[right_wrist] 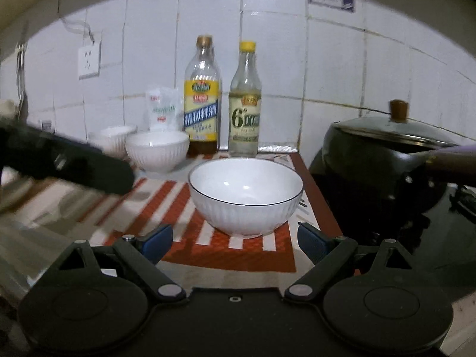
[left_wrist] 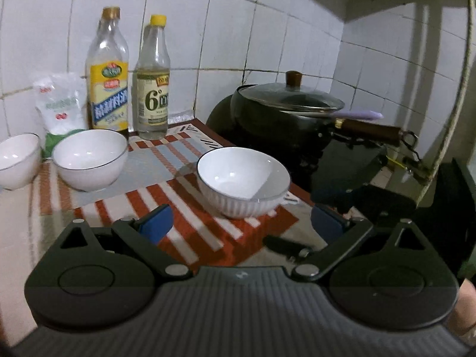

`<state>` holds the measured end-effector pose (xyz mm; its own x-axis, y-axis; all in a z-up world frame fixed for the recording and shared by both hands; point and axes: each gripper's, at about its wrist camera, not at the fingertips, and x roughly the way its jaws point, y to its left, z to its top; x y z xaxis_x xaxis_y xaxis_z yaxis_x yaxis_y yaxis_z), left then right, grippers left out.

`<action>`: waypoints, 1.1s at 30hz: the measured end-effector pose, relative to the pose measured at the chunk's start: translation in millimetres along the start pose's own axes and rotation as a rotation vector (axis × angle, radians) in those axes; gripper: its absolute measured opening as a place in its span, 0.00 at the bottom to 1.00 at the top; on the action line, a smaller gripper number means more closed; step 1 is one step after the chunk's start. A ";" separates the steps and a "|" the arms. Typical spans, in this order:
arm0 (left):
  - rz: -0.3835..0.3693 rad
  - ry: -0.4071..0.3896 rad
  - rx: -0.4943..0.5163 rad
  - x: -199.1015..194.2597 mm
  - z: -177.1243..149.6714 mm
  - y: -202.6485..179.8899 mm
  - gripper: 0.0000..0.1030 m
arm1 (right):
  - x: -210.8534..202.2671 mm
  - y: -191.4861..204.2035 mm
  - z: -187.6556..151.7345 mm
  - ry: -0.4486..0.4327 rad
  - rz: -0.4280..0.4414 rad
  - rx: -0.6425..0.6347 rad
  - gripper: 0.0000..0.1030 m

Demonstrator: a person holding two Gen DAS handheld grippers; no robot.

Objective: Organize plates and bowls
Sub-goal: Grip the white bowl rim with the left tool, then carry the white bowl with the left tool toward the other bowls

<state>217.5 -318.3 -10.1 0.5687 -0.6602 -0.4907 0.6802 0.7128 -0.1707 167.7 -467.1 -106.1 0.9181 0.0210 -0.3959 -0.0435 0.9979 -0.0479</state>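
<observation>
A white ribbed bowl with a thin dark rim [left_wrist: 242, 181] [right_wrist: 245, 196] stands upright on the red-striped mat. Two similar bowls sit further left: one [left_wrist: 89, 159] [right_wrist: 157, 150] beside another [left_wrist: 17, 160] [right_wrist: 113, 139]. My left gripper [left_wrist: 241, 224] is open just short of the near bowl, nothing between its blue pads [left_wrist: 156, 226]. My right gripper [right_wrist: 235, 242] is also open, its pads [right_wrist: 312, 242] either side of the bowl's near base without touching it. In the right wrist view a dark blurred shape [right_wrist: 74, 163] at the left is the other gripper.
A black pot with a glass lid [left_wrist: 285, 110] [right_wrist: 386, 154] sits on the stove at the right, its handle [left_wrist: 369, 128] sticking out. Against the tiled wall stand two bottles [left_wrist: 108, 71] [left_wrist: 153, 80] and a white bag [left_wrist: 59, 104]. The mat [right_wrist: 232, 253] ends near the pot.
</observation>
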 end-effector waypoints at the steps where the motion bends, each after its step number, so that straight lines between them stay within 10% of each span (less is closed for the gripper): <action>1: -0.004 0.012 -0.018 8.5 4.0 2.0 0.96 | 6.7 -2.4 0.9 0.006 -0.004 -0.009 0.90; 7: 0.031 0.083 -0.133 61.7 23.0 21.5 0.89 | 37.0 -15.9 6.6 0.070 0.017 -0.026 0.90; 21: 0.039 0.188 -0.238 107.8 24.3 39.8 0.25 | 67.4 -18.2 15.0 0.126 0.078 -0.060 0.95; 33: 0.071 0.167 -0.163 83.0 14.9 26.0 0.24 | 46.6 -3.0 8.4 0.077 0.053 -0.040 0.95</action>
<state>289.3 -358.1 -42.5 0.5187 -0.5682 -0.6388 0.5501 0.7938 -0.2593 214.0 -468.6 -116.6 0.8814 0.0670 -0.4676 -0.1079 0.9923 -0.0611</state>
